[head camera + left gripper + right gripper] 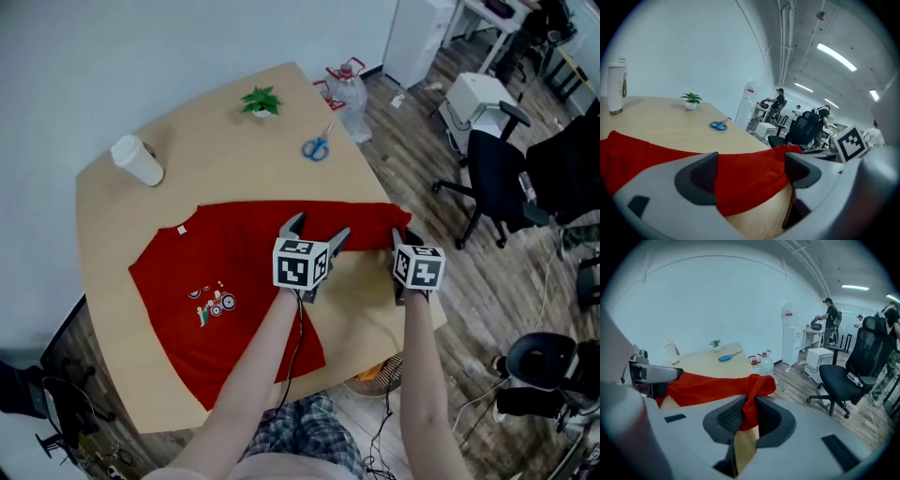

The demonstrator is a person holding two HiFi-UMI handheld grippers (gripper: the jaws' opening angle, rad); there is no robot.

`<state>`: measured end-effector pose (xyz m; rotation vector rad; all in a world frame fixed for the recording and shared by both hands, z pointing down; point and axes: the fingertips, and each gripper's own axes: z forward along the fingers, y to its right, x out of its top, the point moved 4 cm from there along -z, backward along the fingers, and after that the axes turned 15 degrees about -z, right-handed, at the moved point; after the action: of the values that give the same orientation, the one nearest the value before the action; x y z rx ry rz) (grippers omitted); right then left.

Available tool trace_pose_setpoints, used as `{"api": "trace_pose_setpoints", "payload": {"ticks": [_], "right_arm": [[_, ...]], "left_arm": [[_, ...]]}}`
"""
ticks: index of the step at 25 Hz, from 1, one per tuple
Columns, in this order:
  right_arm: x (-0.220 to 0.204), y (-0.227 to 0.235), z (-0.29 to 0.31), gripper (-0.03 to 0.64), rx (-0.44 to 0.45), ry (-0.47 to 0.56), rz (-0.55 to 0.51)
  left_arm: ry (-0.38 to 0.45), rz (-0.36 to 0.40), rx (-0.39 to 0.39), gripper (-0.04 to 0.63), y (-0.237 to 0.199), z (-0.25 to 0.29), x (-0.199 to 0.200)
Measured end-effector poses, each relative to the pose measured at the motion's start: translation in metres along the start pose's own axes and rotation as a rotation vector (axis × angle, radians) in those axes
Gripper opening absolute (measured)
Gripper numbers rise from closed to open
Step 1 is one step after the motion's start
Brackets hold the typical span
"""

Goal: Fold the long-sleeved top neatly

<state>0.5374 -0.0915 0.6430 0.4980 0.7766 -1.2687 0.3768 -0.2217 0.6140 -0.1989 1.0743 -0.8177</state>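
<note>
The long-sleeved top (216, 272) lies spread across the middle of the table (187, 159). Its body is toward your left, and one sleeve (366, 220) runs out to the right edge. Behind it, the cup (138, 160) stands near the far left corner and the plant (261, 101) near the far right corner. The scissors (317, 147) lie by the right edge, between the plant and the sleeve. Your left gripper (319, 228) is over the sleeve, a jaw on either side of the cloth. Your right gripper (401, 239) is just to its right, at the sleeve's end on the table's right edge. On the floor, the bottles (349, 89) stand just off the right edge near the far right corner. An office chair (497, 173) stands well off to the right.
</note>
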Motion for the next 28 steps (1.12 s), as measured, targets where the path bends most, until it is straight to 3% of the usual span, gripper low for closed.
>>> {"api": "trace_pose_setpoints", "payload": {"ticks": [6,11,28], "right_arm": [[0.046,-0.024,-0.031,0.052,0.009,0.106,-0.040],[0.090,-0.069,-0.058,0.052,0.064,0.190,-0.122],[0.193,-0.302,-0.064,0.052,0.423,0.346,-0.322]], "left_arm": [[0.053,-0.017,0.051,0.443,-0.021,-0.043,0.021],[0.100,-0.015,0.110,0.443,-0.046,-0.095,0.037],[0.283,-0.156,0.395,0.443,-0.177,-0.294,0.032]]}}
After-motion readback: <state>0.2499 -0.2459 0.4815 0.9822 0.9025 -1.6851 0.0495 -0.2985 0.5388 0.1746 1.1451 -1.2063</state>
